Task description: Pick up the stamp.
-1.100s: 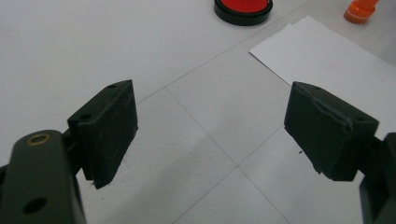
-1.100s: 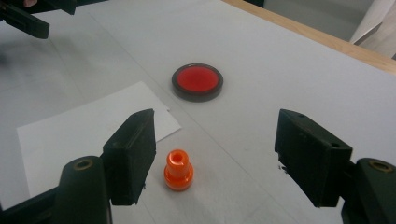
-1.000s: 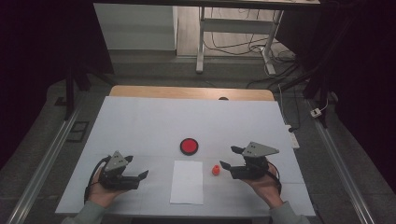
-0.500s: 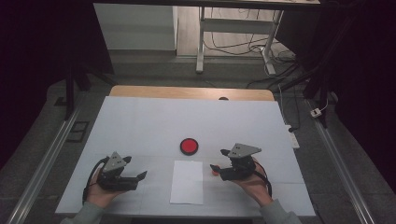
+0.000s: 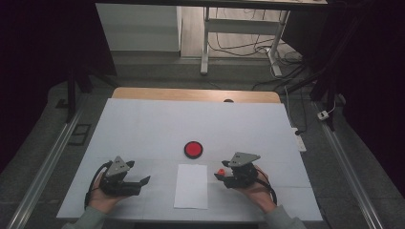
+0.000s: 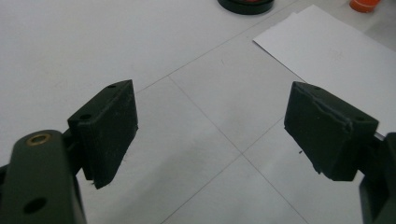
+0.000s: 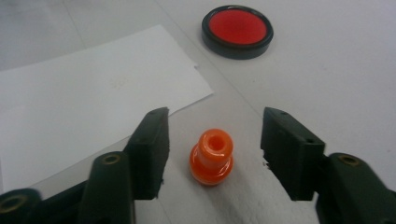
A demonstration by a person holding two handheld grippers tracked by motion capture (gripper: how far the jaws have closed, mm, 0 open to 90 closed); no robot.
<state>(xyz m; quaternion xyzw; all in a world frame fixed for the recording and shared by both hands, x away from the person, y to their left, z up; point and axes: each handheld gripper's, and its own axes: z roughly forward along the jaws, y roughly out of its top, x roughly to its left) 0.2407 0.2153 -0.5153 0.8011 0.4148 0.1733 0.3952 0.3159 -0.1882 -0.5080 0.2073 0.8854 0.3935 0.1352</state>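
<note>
While jaws close, orange stopper [image 7: 211,157] between right hand-held gripper [image 7: 214,149] pads, untouched

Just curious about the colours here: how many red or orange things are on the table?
2. A round red disc lies mid-table beyond the white paper sheet. A small orange peg stands right of the sheet, between the right gripper's jaws, untouched.

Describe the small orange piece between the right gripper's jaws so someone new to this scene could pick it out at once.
On the white table, find the sheet of paper near the front edge. Just off its right side, the orange piece stands upright between the right gripper jaws, not yet pinched. Unlike the flat red disc behind it, it is tiny, waisted, with a hole on top.
</note>
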